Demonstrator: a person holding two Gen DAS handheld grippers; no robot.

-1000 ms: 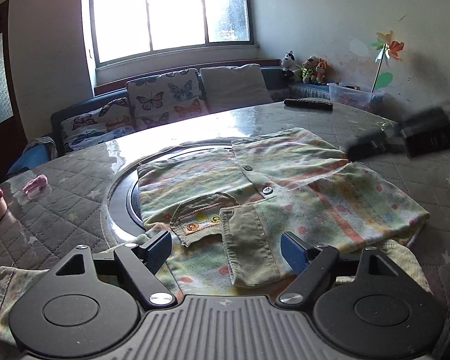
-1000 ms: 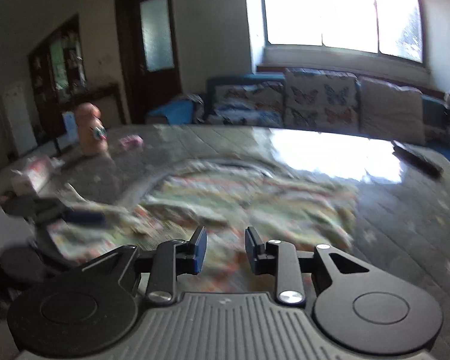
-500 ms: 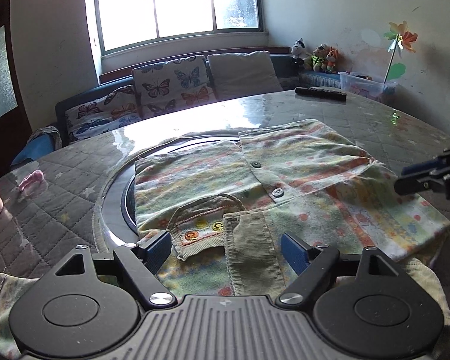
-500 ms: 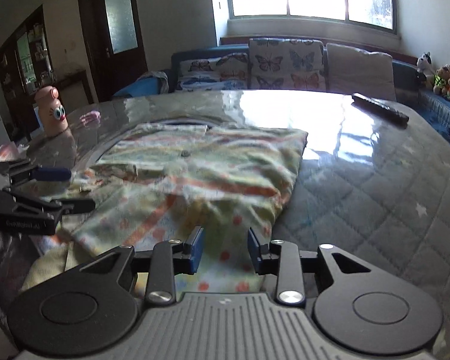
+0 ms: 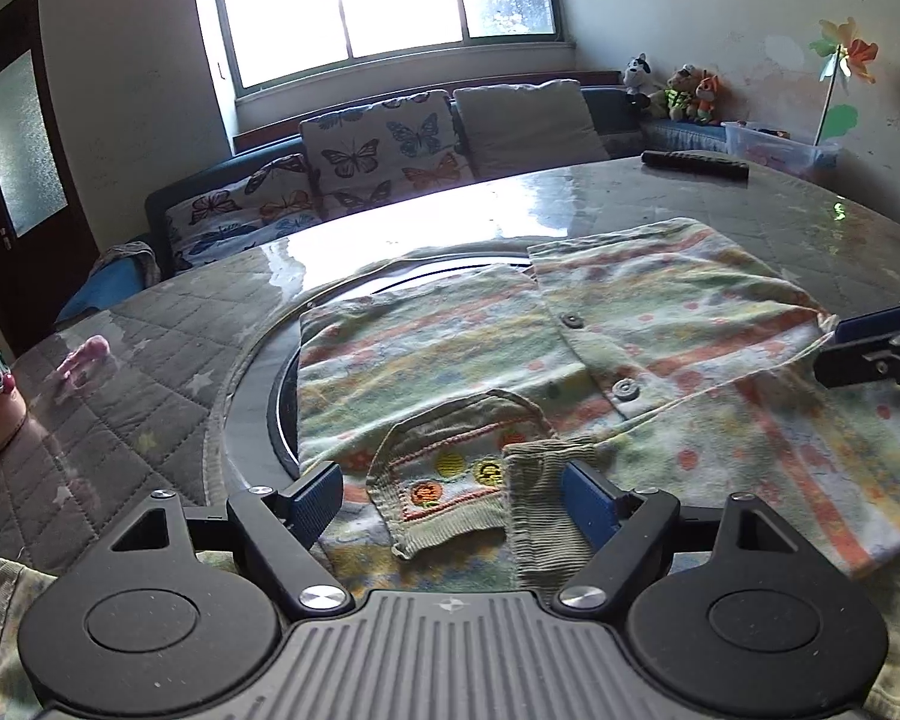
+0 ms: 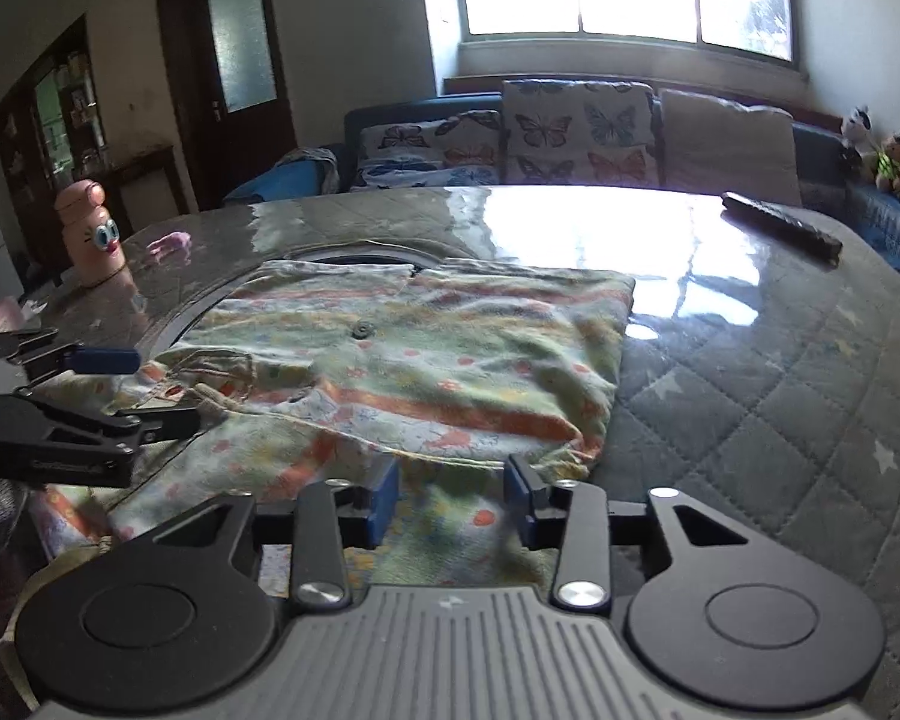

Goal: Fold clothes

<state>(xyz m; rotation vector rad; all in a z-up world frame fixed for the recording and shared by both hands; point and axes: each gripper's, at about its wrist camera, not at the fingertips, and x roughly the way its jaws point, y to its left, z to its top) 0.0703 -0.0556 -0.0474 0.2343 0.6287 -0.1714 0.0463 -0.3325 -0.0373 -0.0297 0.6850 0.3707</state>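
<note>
I see the little shirt (image 5: 570,360) lying on the tabletop (image 6: 780,360), sides folded in, bottom fold left. My left tongs (image 5: 450,495) gape over the collar; my right tongs (image 6: 450,495) are opening, pinching nothing.

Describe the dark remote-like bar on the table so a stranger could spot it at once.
Start at the big round table with the quilted grey cover, where the striped shirt is spread. Look past the shirt to the far edge, towards the sofa and stuffed toys. The remote lies flat there alone: long, slim, black.
</note>
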